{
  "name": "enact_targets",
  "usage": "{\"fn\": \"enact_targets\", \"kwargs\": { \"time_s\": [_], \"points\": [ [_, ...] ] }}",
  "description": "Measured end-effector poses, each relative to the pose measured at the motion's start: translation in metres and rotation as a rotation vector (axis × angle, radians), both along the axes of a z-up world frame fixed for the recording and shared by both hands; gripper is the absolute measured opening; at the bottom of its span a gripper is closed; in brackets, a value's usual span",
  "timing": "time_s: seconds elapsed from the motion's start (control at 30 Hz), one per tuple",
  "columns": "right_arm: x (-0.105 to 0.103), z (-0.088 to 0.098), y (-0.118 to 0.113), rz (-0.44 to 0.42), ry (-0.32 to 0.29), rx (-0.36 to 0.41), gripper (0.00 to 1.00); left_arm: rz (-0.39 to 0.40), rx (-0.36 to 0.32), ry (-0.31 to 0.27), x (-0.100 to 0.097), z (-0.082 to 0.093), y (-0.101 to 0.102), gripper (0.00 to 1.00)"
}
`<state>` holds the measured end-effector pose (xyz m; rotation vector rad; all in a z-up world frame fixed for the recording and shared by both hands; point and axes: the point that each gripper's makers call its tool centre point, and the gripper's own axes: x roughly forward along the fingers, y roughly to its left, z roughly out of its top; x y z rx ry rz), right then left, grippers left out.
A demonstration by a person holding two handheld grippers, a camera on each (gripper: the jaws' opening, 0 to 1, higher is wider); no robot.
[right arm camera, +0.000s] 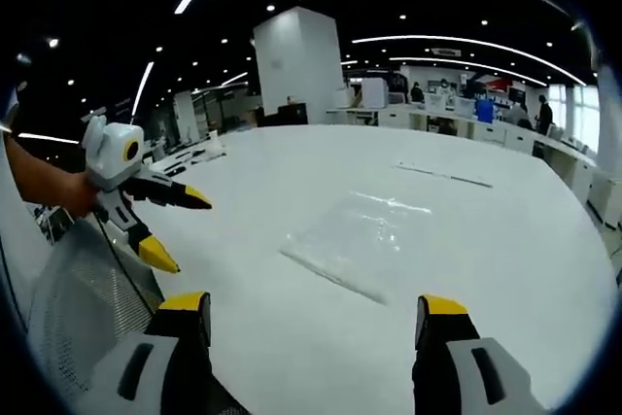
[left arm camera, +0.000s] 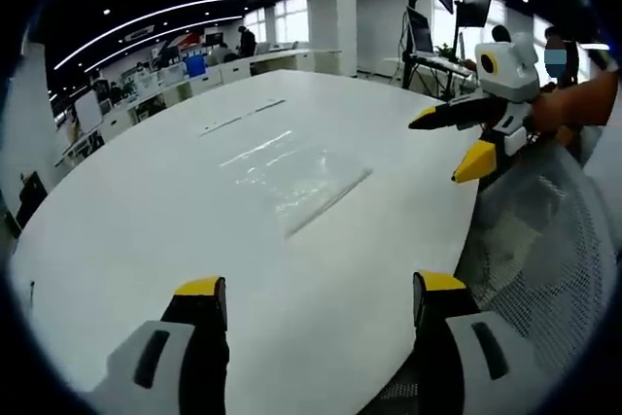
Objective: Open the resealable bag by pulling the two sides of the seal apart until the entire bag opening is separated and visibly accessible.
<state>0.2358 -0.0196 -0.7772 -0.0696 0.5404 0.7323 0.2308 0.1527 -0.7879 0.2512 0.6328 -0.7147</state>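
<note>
A clear resealable bag (left arm camera: 296, 179) lies flat on the white table (left arm camera: 175, 211), its seal strip along the near right edge. My left gripper (left arm camera: 321, 293) is open, low over the table and short of the bag. The right gripper (left arm camera: 449, 143) comes in from the right, open, hovering off the bag's right side. In the right gripper view the bag (right arm camera: 362, 240) lies ahead in the middle of the table (right arm camera: 505, 269). My right gripper (right arm camera: 313, 310) stands open with nothing between its tips. The left gripper (right arm camera: 180, 228) shows at the left, held by a hand, open.
A grey mesh chair back (left arm camera: 544, 240) stands at the table's right edge, and shows again (right arm camera: 83, 298) at lower left. Two thin strips (left arm camera: 243, 117) lie farther along the table. Desks, monitors and people stand in the background office.
</note>
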Motion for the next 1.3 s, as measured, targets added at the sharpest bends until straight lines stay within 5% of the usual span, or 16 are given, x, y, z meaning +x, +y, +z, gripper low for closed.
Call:
{"fn": "enact_targets", "kwargs": {
  "time_s": [0.53, 1.07, 1.3],
  "points": [
    [-0.013, -0.013, -0.008, -0.037, 0.009, -0.05, 0.86, 0.014, 0.021, -0.037, -0.019, -0.002, 0.011, 0.73],
    [-0.009, -0.021, -0.019, -0.069, 0.002, -0.089, 0.85, 0.05, 0.034, -0.093, -0.017, 0.007, 0.02, 0.73],
    [-0.013, -0.022, -0.018, -0.068, 0.006, -0.082, 0.85, 0.061, 0.095, -0.096, -0.019, -0.007, 0.026, 0.74]
  ]
}}
